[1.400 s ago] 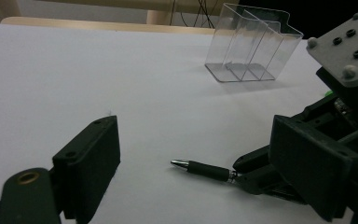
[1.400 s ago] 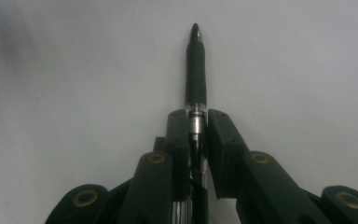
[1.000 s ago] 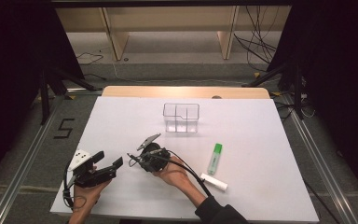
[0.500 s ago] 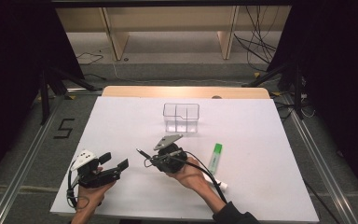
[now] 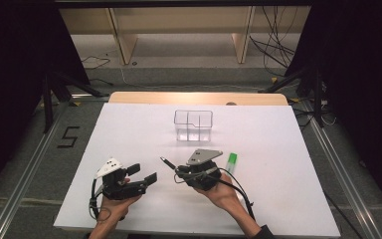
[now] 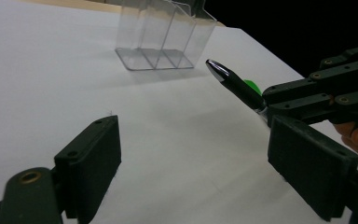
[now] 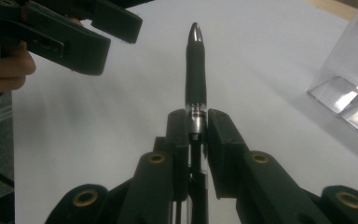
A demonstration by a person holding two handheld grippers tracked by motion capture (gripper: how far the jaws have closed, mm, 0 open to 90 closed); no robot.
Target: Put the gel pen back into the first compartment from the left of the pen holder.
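Observation:
My right gripper (image 5: 181, 170) (image 7: 196, 122) is shut on a black pen (image 5: 168, 163) (image 7: 196, 65), held a little above the white table (image 5: 278, 149). The pen points left at my left gripper (image 5: 144, 173). In the left gripper view the pen (image 6: 235, 81) sticks out of the right gripper's jaws toward the middle. My left gripper (image 6: 200, 154) stands open with nothing between its jaws, close to the pen tip. A clear divided holder (image 5: 193, 124) (image 6: 163, 37) stands upright at the back centre of the table.
A green-capped marker (image 5: 232, 160) lies just right of my right hand, its body partly hidden by that hand. The table's wooden far edge (image 5: 199, 97) lies behind the holder. Bare white surface spreads to the left and right of both hands.
Both hands have shifted to the right. The right gripper carried the pen with it and rose a little, so it now covers part of the marker.

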